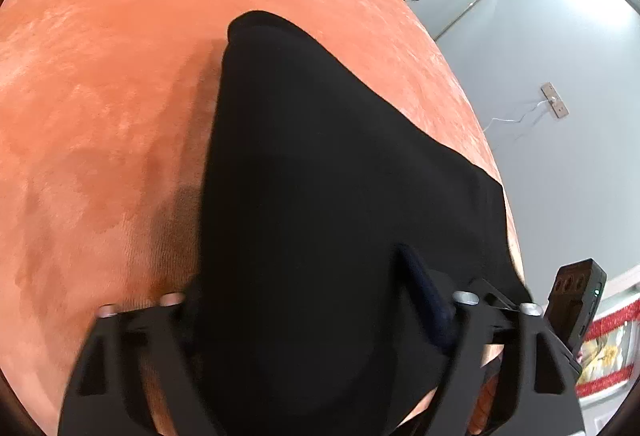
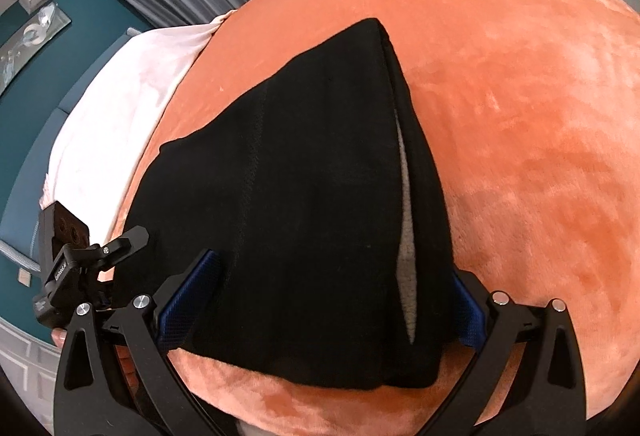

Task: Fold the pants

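Black pants (image 1: 320,164) on an orange plush cover (image 1: 100,96), already gathered into a long narrow bundle. Long axis running straight away from both tools, wide end at the near edge, tapered end far out toward the middle of the cover.

Left gripper (image 1: 304,316) astride the near end, fingers apart with cloth bulging up between them; only the right finger (image 1: 424,296) clearly against fabric, the other mostly buried, so whether a real pinch is on cannot be told.

Right gripper (image 2: 320,300) likewise straddling the near end, blue pads (image 2: 188,300) on either flank of the bundle, apparently touching it (a firm clamp or a loose bracket — cannot tell).

Both tools at the same end, side by side, neither nearer the far tip. Likely next: near end lifted and carried forward along that axis, over onto the tapered end. Risk: uneven hold letting one corner slip and skew the fold.
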